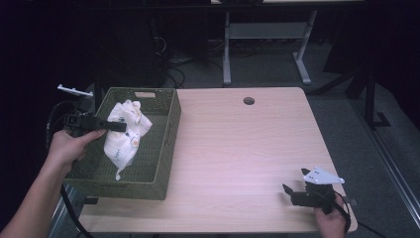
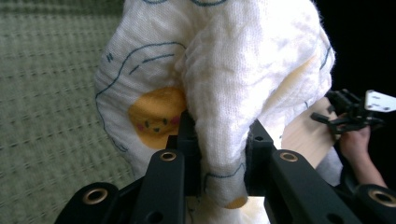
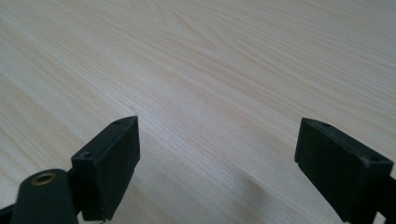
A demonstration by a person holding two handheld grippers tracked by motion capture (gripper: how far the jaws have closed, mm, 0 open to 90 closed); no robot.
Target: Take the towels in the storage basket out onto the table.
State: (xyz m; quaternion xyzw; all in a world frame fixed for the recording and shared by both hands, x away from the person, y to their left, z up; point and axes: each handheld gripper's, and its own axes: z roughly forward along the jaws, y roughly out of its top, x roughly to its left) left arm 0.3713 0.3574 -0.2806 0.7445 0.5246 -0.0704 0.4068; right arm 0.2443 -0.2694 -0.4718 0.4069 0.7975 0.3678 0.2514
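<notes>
Pale woodgrain table (image 1: 237,148), woven basket (image 1: 166,144), crumpled cloth (image 1: 126,134).

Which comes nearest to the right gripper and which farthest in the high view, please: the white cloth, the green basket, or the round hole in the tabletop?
From the right gripper, at the table's near right corner:
1. Round hole, near the far edge of the tabletop.
2. Green basket, on the table's left side; its right wall faces the gripper.
3. White cloth, inside the basket, clamped by the left gripper.
</notes>
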